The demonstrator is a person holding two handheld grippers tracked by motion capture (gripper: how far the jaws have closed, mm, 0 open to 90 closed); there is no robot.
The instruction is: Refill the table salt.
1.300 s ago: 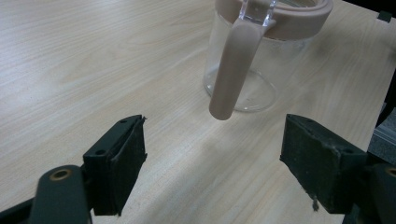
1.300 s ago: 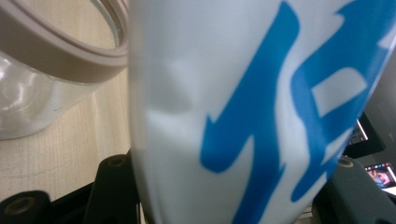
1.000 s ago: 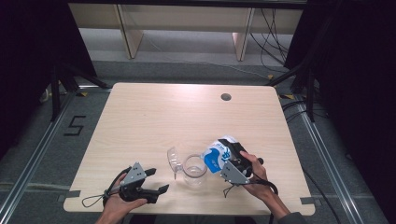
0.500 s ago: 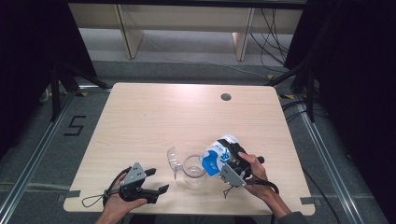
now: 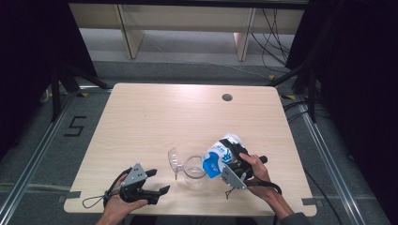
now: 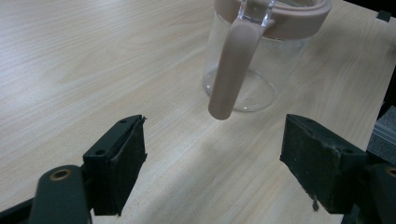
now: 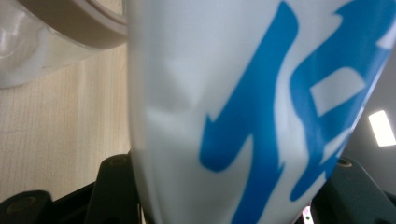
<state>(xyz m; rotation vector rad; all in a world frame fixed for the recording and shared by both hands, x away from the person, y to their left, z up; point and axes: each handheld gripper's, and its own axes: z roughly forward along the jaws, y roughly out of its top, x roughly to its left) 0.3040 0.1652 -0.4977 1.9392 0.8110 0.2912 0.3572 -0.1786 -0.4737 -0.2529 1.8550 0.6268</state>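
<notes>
Carton (image 5: 217, 161), white and blue, clenched in right tongs (image 5: 233, 165) and tilted over rim of clear pitcher (image 5: 193, 167) near table (image 5: 164, 117) front edge; print cropped, pads mostly hidden behind it. Left tongs (image 5: 157, 182) released, resting apart, empty. Pitcher top cut off.

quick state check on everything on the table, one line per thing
clear jug: upright on the table, lid open, looks empty
jug lid: flipped up beside the jug's mouth
blue and white carton: off the table, tilted toward the jug's mouth
right gripper: shut on the carton
left gripper: open, holding nothing, facing the jug handle
</notes>
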